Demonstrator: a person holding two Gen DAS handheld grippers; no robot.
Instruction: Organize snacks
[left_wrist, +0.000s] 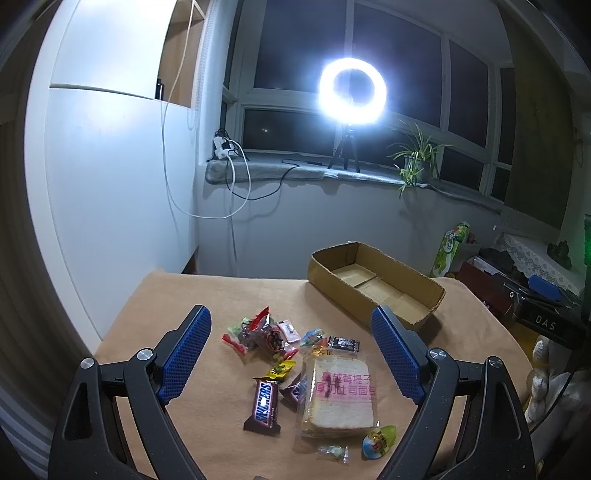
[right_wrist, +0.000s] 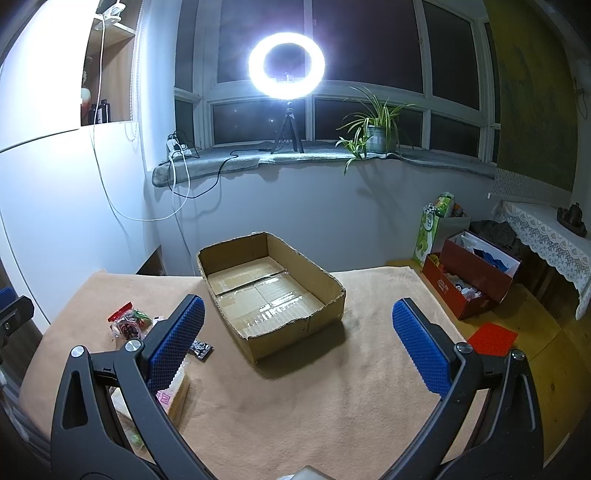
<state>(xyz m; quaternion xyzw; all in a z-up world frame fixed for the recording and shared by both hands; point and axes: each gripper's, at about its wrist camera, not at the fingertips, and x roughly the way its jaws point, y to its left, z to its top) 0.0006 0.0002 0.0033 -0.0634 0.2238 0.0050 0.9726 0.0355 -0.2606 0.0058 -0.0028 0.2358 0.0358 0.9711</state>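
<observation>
With both the left claw (left_wrist: 291, 354) and right claw (right_wrist: 297, 339) wide open and empty, lower the left squarely over the chocolate bar (left_wrist: 263, 405) beneath it, then grip its middle.

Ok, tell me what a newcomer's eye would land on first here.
The glaring ring light on the windowsill pulls the eye first. Below it, an empty cardboard box sits on the tan tablecloth. Left of the box lies a scatter of snacks, chiefly a Snickers bar and bagged toast.
</observation>
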